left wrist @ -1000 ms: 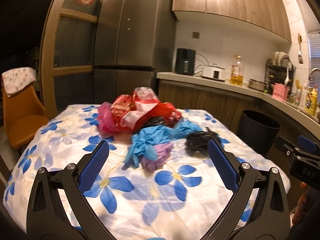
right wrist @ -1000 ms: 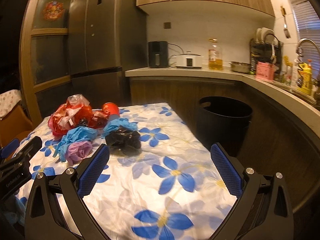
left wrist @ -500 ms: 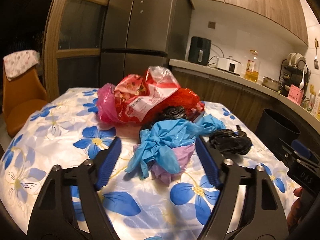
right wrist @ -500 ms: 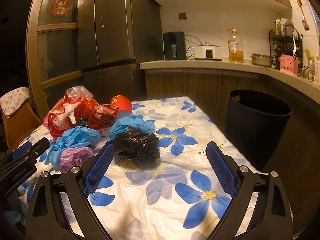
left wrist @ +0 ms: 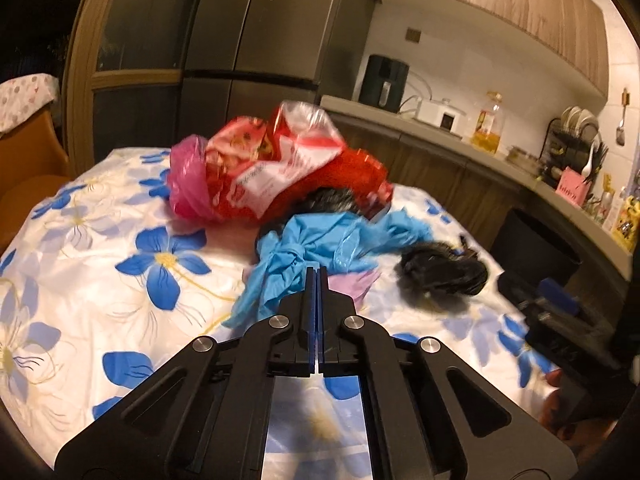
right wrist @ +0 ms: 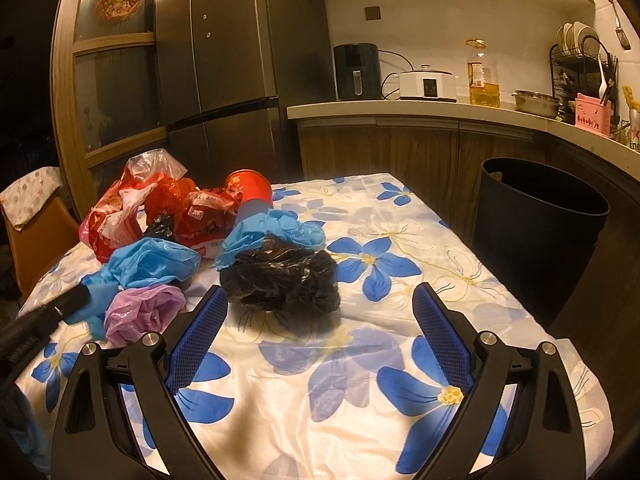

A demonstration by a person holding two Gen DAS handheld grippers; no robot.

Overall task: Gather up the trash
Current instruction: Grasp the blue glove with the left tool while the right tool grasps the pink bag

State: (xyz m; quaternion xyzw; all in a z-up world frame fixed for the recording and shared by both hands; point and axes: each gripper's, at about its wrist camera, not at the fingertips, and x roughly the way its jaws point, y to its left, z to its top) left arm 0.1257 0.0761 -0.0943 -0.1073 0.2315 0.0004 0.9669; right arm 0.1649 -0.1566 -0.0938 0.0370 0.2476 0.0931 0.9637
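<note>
Crumpled trash lies in a heap on the flowered tablecloth [right wrist: 360, 360]: a light blue bag [left wrist: 312, 248], a purple bag [right wrist: 142, 312], a black bag [right wrist: 280, 276], red wrappers [left wrist: 280, 168] and a red cup [right wrist: 250, 190]. My left gripper [left wrist: 316, 272] is shut, its tips at the near edge of the light blue bag [right wrist: 152, 262]; the pads look pressed together with nothing clearly between them. My right gripper [right wrist: 320, 316] is open, just in front of the black bag, which also shows in the left wrist view [left wrist: 444, 270].
A black trash bin [right wrist: 540, 232] stands on the floor right of the table, below the counter [right wrist: 440, 110]. A fridge [right wrist: 232, 60] stands behind the table. An orange chair [left wrist: 24, 168] is at the left.
My left gripper has closed from wide open to shut while moving forward to the light blue bag. My right gripper has moved closer to the black bag and stays open.
</note>
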